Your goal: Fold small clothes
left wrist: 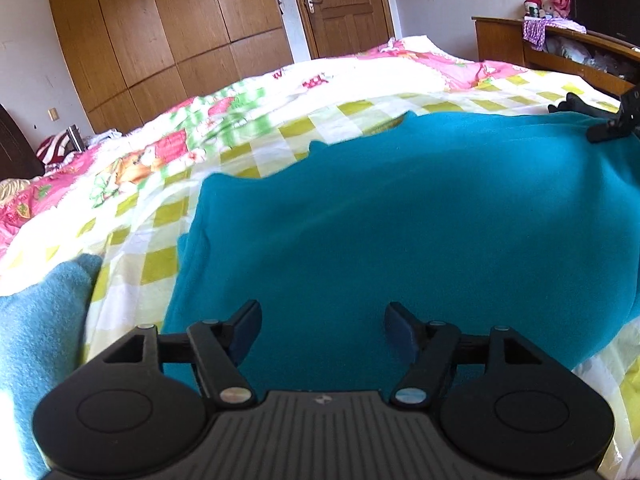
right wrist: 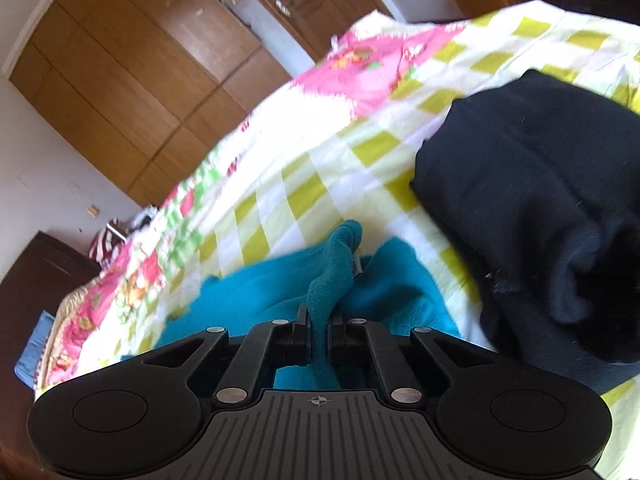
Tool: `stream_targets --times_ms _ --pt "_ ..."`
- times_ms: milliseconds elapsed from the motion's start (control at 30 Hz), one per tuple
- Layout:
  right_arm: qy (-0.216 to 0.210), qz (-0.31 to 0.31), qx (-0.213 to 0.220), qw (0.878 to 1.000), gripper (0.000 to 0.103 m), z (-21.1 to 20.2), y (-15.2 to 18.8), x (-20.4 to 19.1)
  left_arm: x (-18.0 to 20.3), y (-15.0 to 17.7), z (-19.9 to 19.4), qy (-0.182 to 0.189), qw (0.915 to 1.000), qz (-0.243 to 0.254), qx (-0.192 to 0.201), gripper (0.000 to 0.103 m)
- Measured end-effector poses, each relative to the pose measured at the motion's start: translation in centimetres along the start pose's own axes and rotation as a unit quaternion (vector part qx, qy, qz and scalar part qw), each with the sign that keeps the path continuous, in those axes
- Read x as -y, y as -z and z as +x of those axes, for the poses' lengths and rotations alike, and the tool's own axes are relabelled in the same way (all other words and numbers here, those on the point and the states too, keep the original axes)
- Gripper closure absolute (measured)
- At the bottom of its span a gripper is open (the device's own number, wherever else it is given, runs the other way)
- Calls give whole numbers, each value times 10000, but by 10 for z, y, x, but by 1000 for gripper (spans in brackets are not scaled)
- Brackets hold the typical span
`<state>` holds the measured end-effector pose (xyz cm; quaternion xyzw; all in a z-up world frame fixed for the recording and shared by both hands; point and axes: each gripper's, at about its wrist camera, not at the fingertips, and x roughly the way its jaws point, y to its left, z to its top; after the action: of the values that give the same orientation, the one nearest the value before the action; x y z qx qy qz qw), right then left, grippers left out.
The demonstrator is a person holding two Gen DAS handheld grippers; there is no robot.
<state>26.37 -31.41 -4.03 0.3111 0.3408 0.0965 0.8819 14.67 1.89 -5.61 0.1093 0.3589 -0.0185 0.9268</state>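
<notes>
A teal fleece garment [left wrist: 420, 216] lies spread over a checked bedspread [left wrist: 280, 120]. My left gripper [left wrist: 323, 332] hovers over the garment's near part, jaws wide apart, nothing between them. In the right wrist view my right gripper [right wrist: 319, 328] is shut on a raised fold of the teal fleece garment [right wrist: 334, 276], which stands up between the pads with a small white tag beside it. The right gripper [left wrist: 612, 120] also shows at the far right edge of the left wrist view, at the garment's far corner.
A folded black garment [right wrist: 540, 208] lies on the bedspread [right wrist: 300, 184] right of the teal one. A lighter blue cloth [left wrist: 44, 340] sits at the near left. A wooden wardrobe [left wrist: 160, 40], a door [left wrist: 340, 4] and a wooden shelf [left wrist: 560, 52] stand beyond the bed.
</notes>
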Motion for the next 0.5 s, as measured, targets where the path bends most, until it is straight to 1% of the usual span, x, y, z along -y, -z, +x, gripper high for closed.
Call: stream_targets --times_ms 33,67,100,133,167,233,267,333,367,433,500 --pt "42 78 84 9999 97 -6 1 4 0 3 8 53 9999 -36 -129 22" --pt "180 35 89 9998 97 -5 4 6 -1 7 14 89 9997 -95 -220 22" --pt "489 -91 -15 9988 97 3 9 10 -2 9 17 91 9995 -175 -242 22" --pt "725 -88 -209 9971 97 15 13 16 -4 9 16 112 9994 -234 -243 22" --pt "857 -10 -385 9956 97 25 16 23 -6 9 14 116 9993 -260 -228 22" --pt "984 -42 -423 9942 96 31 18 22 -8 11 11 91 9995 -206 -208 22" --pt "999 -302 -378 9938 96 31 18 12 -9 12 11 114 9996 -141 -236 21" --pt "1105 -695 -302 9910 90 29 17 -3 -10 17 8 118 9996 -116 -238 21" --pt "1134 -871 -325 9892 90 30 17 -7 -11 18 5 121 9996 -135 -218 22" --pt "1240 -1128 -451 9848 88 33 17 -13 -14 18 -7 164 9995 -257 -93 22" --pt "1374 -1133 -434 9831 86 31 18 -14 -20 16 -21 254 9987 -420 98 22"
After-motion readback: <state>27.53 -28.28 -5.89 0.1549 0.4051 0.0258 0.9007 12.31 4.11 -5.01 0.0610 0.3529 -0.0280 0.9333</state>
